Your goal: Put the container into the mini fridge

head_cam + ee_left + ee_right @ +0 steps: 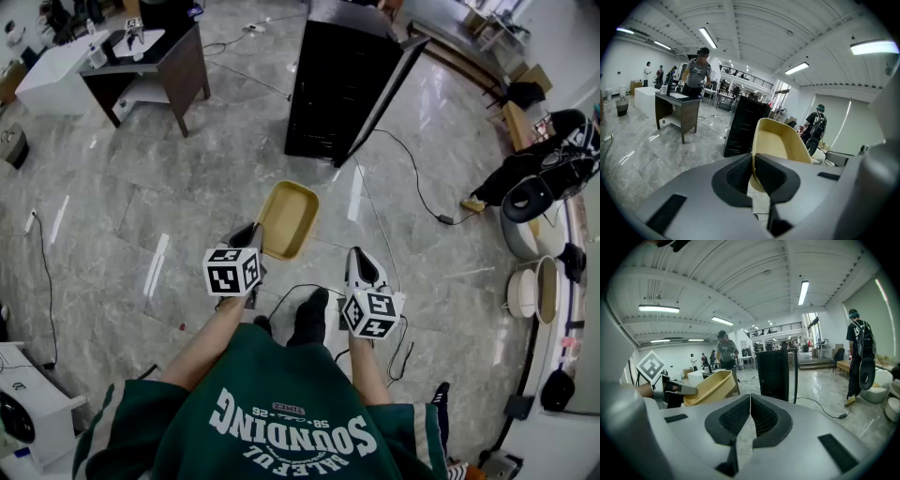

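A shallow tan container (287, 218) is held out over the floor by my left gripper (251, 236), which is shut on its near rim. In the left gripper view the container (780, 146) rises between the pads, its rim pinched. The black mini fridge (342, 80) stands ahead with its door (382, 89) swung open to the right; it also shows as the fridge (745, 125) and the fridge (777, 373) in the gripper views. My right gripper (360, 267) is shut with nothing in it, to the right of the container (709, 387).
A black cable (412, 183) runs over the marble floor from the fridge to the right. A dark desk (150, 66) stands at the far left, a person (697, 72) behind it. Bags and a stool (530, 197) sit at the right. Another person (858, 357) stands near the right.
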